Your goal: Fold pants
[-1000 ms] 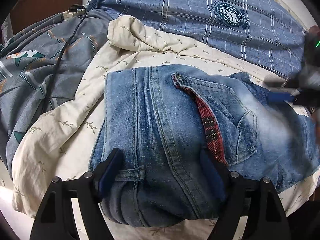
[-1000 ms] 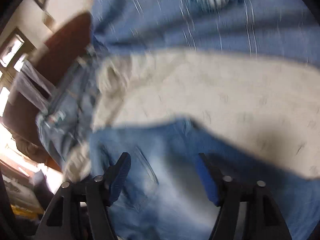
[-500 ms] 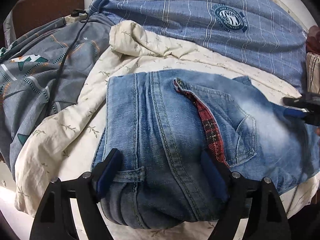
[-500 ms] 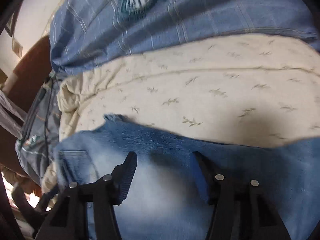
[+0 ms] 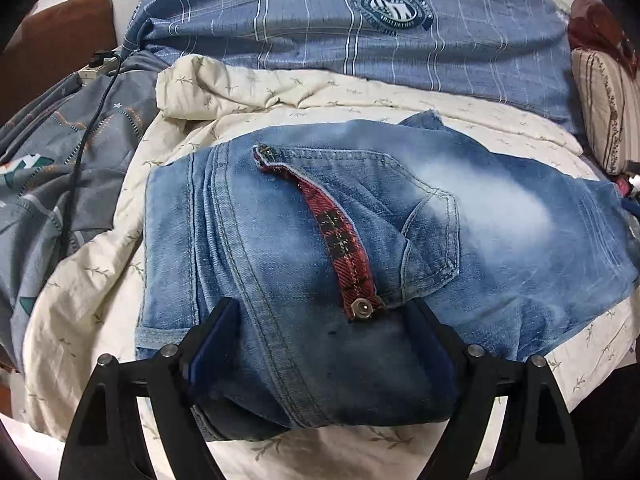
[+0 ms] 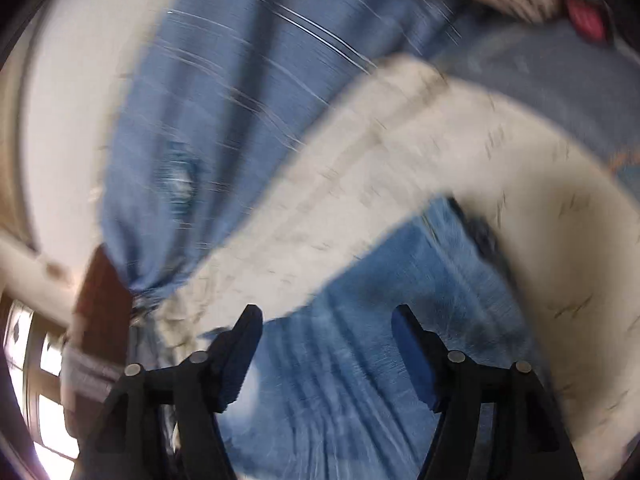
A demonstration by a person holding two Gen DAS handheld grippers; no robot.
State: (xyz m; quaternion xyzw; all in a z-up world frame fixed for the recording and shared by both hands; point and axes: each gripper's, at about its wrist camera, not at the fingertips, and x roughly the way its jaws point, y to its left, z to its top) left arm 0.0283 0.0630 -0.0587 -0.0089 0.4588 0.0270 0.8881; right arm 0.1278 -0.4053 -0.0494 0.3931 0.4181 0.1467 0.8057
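Denim: folded blue jeans (image 5: 304,264) lie on a cream leaf-print sheet (image 5: 92,280) on the bed, waistband end nearest the left camera. Back pocket (image 5: 424,216) faces up; a red plaid inner band (image 5: 340,240) is flipped out across it, ending in a metal rivet button (image 5: 362,309).

Left gripper (image 5: 320,344): jaws spread wide and have just been opening a bit further. The near fold of the jeans bulges between the blue pads (image 5: 212,344). Fabric appears to touch both pads; can't tell whether it is pinched or just resting there.

Right gripper (image 6: 326,344): jaws apart, just been opening further. Denim (image 6: 360,380) is under and between the fingers (image 6: 240,352), pads not pressing it. Right view is heavily motion-blurred, so little detail.

Behind the jeans: blue plaid pillow (image 5: 320,20) with a round navy-and-white crest badge (image 5: 394,4). It has ring lettering, too small to read. No other writing legible.

Left side: grey patterned quilt (image 5: 40,152), black cable (image 5: 86,128) running over it to a white plug strip (image 5: 94,68). Far right: striped cream cushion (image 5: 604,104) with something dark red (image 5: 600,24) on top.
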